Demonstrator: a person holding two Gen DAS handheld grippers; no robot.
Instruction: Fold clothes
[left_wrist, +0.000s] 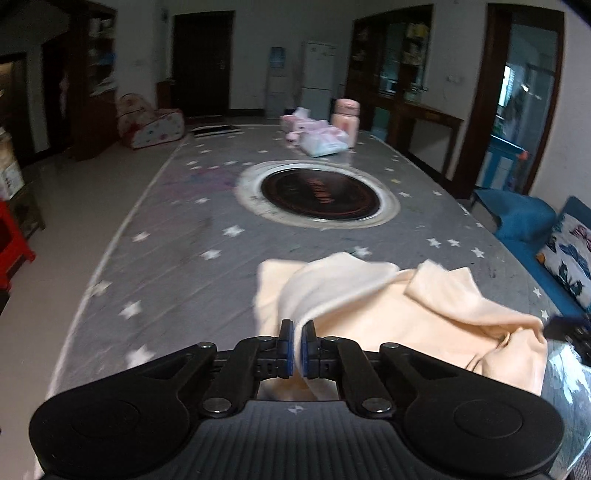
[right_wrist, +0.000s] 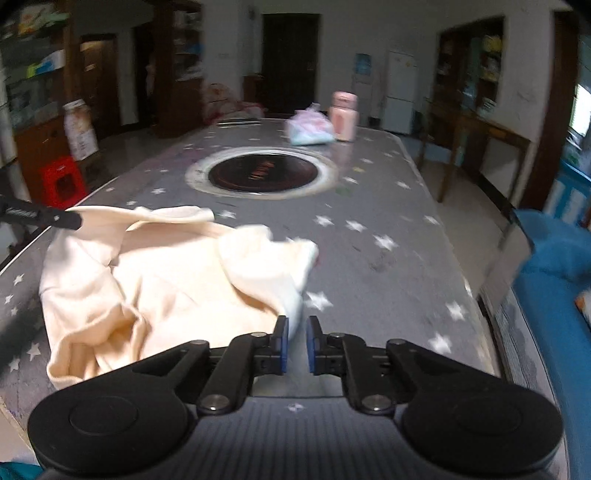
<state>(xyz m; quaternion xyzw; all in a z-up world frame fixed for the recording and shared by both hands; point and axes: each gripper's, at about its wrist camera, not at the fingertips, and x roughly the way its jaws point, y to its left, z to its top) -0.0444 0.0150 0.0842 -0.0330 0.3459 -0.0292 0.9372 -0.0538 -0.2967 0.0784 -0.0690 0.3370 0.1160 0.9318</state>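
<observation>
From the left wrist, the left gripper (left_wrist: 297, 341) is pinching a fold of the cream garment (left_wrist: 406, 314) lying crumpled on the starred table (left_wrist: 166, 240), while from the right wrist the right gripper (right_wrist: 297, 341) is standing slightly open at the garment's edge, gripping nothing, so drawing the cloth taut looks wise.

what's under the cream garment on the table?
Around the crumpled cream fabric garment, the grey star-print tablecloth shows on all visible sides, so it lies on that. Whatever sits directly beneath the folds is covered and cannot be seen.
</observation>
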